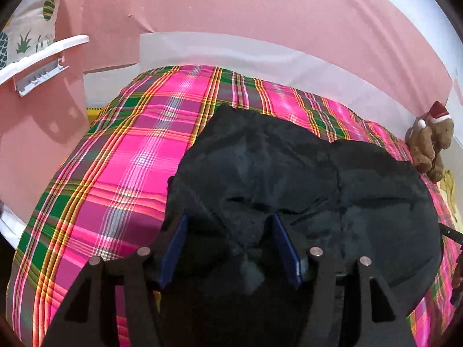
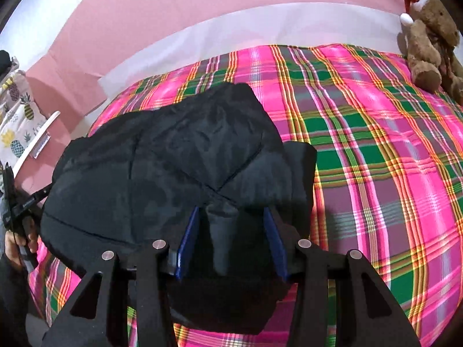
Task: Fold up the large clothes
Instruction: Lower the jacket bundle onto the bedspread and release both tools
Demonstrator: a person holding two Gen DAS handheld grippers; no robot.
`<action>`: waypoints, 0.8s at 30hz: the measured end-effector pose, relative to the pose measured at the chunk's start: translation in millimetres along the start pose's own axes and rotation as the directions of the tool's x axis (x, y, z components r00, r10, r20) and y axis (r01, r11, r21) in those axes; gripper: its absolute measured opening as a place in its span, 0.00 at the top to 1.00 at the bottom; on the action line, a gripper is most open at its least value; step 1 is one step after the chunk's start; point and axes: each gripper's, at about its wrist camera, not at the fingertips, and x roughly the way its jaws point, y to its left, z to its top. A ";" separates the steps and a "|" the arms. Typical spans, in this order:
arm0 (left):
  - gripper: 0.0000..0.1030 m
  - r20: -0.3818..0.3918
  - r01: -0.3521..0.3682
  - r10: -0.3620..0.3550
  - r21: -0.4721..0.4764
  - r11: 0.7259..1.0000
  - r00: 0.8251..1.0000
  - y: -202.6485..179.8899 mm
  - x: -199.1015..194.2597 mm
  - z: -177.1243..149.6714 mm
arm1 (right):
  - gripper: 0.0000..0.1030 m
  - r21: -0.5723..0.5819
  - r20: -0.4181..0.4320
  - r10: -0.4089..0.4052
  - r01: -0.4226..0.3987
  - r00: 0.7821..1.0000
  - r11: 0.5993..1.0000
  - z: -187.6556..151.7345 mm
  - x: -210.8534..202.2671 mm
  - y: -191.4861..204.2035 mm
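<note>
A black padded garment (image 1: pixel 289 173) lies folded in a bundle on a bed with a pink and green plaid cover (image 1: pixel 121 156). My left gripper (image 1: pixel 230 218) hovers over the garment's near left part, its blue pads (image 1: pixel 173 248) spread apart with dark cloth lying loose between them. In the right wrist view the garment (image 2: pixel 162 156) fills the left half. My right gripper (image 2: pixel 231 208) is open over its near right corner. A raised fold of cloth (image 2: pixel 221 231) stands between the pads (image 2: pixel 275 240), apart from both.
A brown plush bear with a red Santa hat (image 2: pixel 428 37) sits at the bed's far right corner. A pink wall (image 1: pixel 231 5) runs behind the bed. A white shelf (image 1: pixel 43 55) and a pineapple-print cushion (image 1: pixel 31 20) are at left. A hand (image 2: pixel 14 240) holds the other gripper's handle.
</note>
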 end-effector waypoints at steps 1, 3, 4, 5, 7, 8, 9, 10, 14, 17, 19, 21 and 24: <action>0.34 0.004 -0.005 0.005 0.005 1.000 1.000 0.4 1.8 -0.1 | 0.55 -0.001 -0.002 0.000 0.000 1.000 1.000 -0.7 1.6 -0.6; 0.28 0.009 -0.025 0.025 0.008 1.000 1.000 1.5 4.9 -1.2 | 0.55 -0.004 -0.005 -0.003 0.003 1.000 1.000 -1.1 5.1 -1.4; 0.27 0.006 -0.037 0.037 -0.001 0.999 0.999 2.7 5.2 -2.4 | 0.55 -0.003 -0.007 -0.005 0.005 1.000 1.000 -0.8 6.3 -1.1; 0.27 0.002 -0.039 0.039 -0.021 0.999 0.999 4.9 4.6 -3.3 | 0.55 -0.003 -0.007 -0.007 0.007 1.000 1.000 -1.1 6.6 -1.2; 0.27 0.000 -0.040 0.041 -0.043 0.998 0.999 6.4 -0.6 -5.3 | 0.55 -0.002 -0.004 -0.015 0.015 1.000 1.000 -1.7 4.7 0.3; 0.27 0.000 -0.044 0.044 -0.044 0.998 0.999 5.6 -5.1 -6.6 | 0.55 -0.005 -0.001 -0.022 0.022 1.000 1.000 -2.3 2.0 1.7; 0.27 0.002 -0.046 0.046 -0.042 0.998 0.999 4.2 -10.5 -8.0 | 0.55 -0.011 0.002 -0.029 0.029 1.000 1.000 -3.6 -2.7 3.3; 0.27 0.009 -0.046 0.046 -0.041 0.998 0.999 3.2 -16.8 -9.5 | 0.55 -0.016 0.005 -0.035 0.035 0.999 0.999 -4.4 -5.9 4.8; 0.27 0.047 -0.036 0.038 -0.040 0.999 0.998 -8.4 -45.1 -16.3 | 0.55 -0.030 0.030 -0.042 0.043 0.999 0.999 -13.2 -29.3 14.2; 0.27 0.070 -0.036 0.038 -0.025 0.999 0.997 -23.8 -69.2 -25.8 | 0.55 -0.033 0.048 -0.041 0.042 0.998 0.999 -24.4 -46.1 23.4; 0.27 0.078 -0.034 0.036 -0.019 0.999 0.996 -34.9 -86.1 -34.4 | 0.55 -0.038 0.057 -0.038 0.040 0.998 0.998 -34.3 -57.3 30.8; 0.27 0.081 -0.038 0.039 -0.012 0.999 0.996 -46.4 -99.7 -43.5 | 0.55 -0.044 0.065 -0.025 0.028 0.998 0.999 -45.0 -68.7 39.7; 0.27 0.073 -0.054 0.055 -0.008 0.998 0.996 -62.1 -118.2 -59.6 | 0.55 -0.056 0.076 -0.021 0.025 0.997 0.998 -58.2 -83.8 53.3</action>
